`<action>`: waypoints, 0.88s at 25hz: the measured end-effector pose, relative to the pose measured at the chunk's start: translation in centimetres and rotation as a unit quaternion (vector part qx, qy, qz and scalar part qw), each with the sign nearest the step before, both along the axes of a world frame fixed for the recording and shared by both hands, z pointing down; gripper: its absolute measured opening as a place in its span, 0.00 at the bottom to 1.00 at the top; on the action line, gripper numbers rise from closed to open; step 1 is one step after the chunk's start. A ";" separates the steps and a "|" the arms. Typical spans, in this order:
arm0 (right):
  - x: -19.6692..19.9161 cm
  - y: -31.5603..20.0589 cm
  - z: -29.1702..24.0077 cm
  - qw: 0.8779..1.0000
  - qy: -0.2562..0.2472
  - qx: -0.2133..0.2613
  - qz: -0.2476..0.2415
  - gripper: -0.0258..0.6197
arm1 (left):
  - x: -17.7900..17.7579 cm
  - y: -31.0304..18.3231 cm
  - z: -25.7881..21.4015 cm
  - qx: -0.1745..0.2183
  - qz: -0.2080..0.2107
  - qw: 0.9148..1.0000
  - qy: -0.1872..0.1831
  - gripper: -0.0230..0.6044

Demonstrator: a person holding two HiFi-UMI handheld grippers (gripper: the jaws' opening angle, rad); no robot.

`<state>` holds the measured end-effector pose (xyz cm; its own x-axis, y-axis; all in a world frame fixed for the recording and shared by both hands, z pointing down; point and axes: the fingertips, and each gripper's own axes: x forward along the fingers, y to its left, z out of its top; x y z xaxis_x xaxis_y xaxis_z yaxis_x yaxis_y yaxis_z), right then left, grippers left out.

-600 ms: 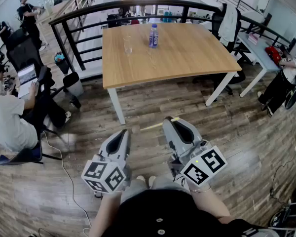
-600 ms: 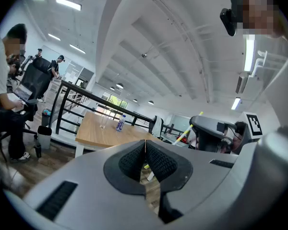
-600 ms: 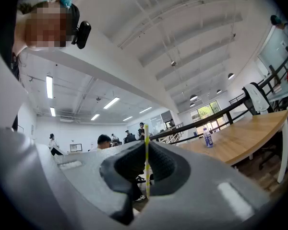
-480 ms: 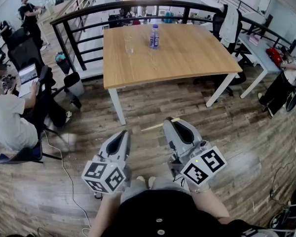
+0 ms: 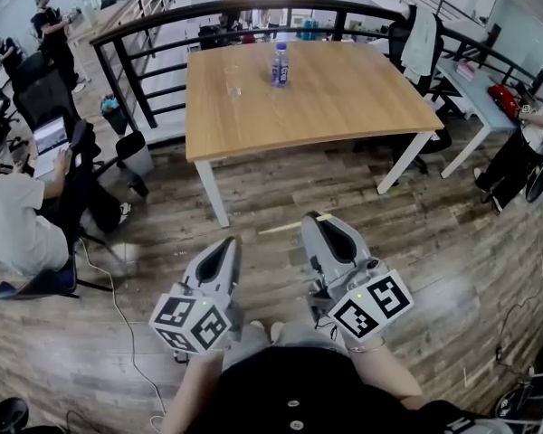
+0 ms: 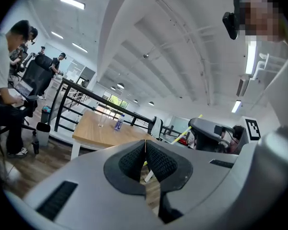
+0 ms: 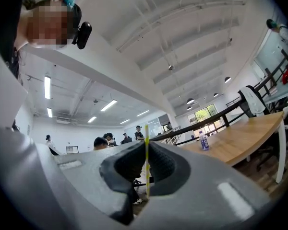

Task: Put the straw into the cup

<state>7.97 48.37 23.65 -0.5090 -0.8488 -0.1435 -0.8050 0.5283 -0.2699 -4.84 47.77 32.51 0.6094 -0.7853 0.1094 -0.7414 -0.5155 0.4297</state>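
Observation:
A clear cup (image 5: 234, 81) stands on the far side of the wooden table (image 5: 326, 107), beside a water bottle (image 5: 280, 65). Both grippers are held low over the wooden floor, well short of the table. My right gripper (image 5: 311, 217) is shut on a thin yellow straw (image 5: 281, 228), which sticks out to the left of its tip. In the right gripper view the straw (image 7: 146, 157) stands upright between the pads. My left gripper (image 5: 230, 242) is shut, its pads (image 6: 134, 159) meeting with nothing between them. The left gripper view also shows the cup (image 6: 102, 121) and the straw (image 6: 180, 135).
A black railing (image 5: 154, 25) runs behind the table. A seated person (image 5: 18, 224) with a laptop and office chairs fill the left side. More desks and a person (image 5: 525, 143) are at the right. A cable (image 5: 118, 306) lies on the floor.

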 end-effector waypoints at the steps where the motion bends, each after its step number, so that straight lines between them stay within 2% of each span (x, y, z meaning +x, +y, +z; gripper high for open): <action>1: 0.1 0.1 0.0 1.000 -0.001 0.001 -0.003 0.06 | 0.2 0.1 0.0 0.004 0.004 1.000 0.000 0.07; 6: 1.2 0.5 0.5 1.000 0.005 0.003 -0.013 0.06 | 1.4 0.1 0.9 0.001 0.003 1.000 -0.010 0.07; 14: 2.9 1.3 1.9 0.999 -0.006 -0.009 -0.045 0.06 | 5.3 1.8 2.0 -0.010 0.012 1.000 -0.010 0.07; 22: 2.4 -1.1 3.1 0.998 -0.020 -0.023 -0.052 0.06 | 5.1 0.1 2.3 -0.016 0.010 1.000 -0.024 0.07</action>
<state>10.35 47.25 26.79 -0.5890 -0.7979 -0.1281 -0.7349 0.5948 -0.3259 0.27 47.84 34.77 0.6191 -0.7679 0.1643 -0.7508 -0.5175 0.4105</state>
